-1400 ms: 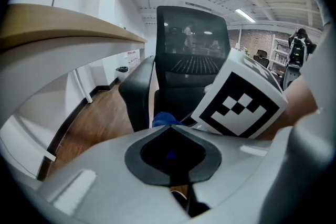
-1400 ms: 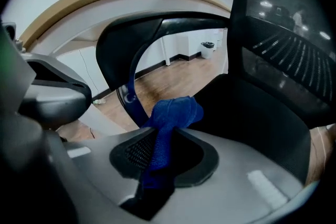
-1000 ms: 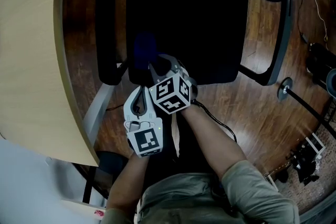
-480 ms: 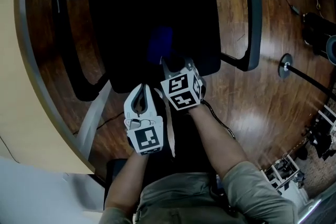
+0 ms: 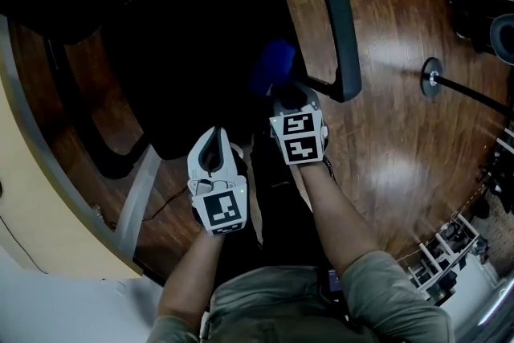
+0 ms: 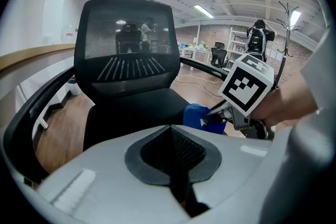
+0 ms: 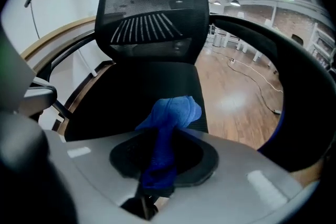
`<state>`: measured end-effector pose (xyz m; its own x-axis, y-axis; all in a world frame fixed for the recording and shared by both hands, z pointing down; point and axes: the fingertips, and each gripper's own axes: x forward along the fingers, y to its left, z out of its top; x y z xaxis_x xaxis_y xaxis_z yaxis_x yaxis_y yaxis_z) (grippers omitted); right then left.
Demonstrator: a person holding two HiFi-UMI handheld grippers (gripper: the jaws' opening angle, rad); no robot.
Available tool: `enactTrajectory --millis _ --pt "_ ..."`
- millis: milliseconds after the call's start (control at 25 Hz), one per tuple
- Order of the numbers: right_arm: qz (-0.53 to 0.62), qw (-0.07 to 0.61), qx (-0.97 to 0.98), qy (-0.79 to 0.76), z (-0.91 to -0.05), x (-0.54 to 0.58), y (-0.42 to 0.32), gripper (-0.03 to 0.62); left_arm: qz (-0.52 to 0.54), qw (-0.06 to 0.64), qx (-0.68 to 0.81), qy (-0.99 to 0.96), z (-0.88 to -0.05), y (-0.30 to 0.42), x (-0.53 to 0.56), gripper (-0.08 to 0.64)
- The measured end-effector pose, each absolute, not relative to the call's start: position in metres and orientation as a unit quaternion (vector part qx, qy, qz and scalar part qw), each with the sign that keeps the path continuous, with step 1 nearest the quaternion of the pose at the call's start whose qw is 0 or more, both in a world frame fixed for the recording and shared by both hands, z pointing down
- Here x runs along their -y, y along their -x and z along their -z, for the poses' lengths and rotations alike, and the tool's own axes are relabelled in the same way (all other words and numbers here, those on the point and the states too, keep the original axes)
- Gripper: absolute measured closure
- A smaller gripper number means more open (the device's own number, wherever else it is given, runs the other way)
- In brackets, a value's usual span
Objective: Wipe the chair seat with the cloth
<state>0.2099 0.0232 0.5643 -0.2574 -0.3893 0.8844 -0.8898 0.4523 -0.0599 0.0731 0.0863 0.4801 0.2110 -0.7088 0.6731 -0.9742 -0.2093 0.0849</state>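
The black chair seat [image 5: 193, 52] spreads ahead of both tongs, and nearly all of it lies forward and to the left of the right tongs [image 5: 283, 92]. They sit at its near right corner, just beside the right armrest [image 5: 341, 28], with bare wooden floor [image 5: 401, 149] to their right. The left tongs [image 5: 213, 132] hang just short of the seat's front edge, pressed together with nothing between them, so the right hand is the one placed to wipe. The right tongs stand partly closed, pinching the blue cloth [image 5: 273, 64]. Its free wad sticks out past their tips along their own line, over that near right corner. Whether the wad presses on the seat or rides just above it cannot be told. Judging from this, a stroke would have to run leftward and toward the backrest.
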Motion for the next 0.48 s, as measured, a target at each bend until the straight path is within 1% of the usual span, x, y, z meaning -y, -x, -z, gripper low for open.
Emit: enactTrajectory --millis 200,480 --pt "-0.319 0.419 0.709 -0.469 -0.567 -0.03 -0.246 0.514 -0.265 0.25 0.546 -0.754 -0.478 -0.105 -0.079 0.555" --pt "-0.365 0.4 0.682 -0.492 -0.585 -0.045 -0.271 0.514 -0.279 0.248 0.524 -0.765 -0.486 -0.132 -0.08 0.555"
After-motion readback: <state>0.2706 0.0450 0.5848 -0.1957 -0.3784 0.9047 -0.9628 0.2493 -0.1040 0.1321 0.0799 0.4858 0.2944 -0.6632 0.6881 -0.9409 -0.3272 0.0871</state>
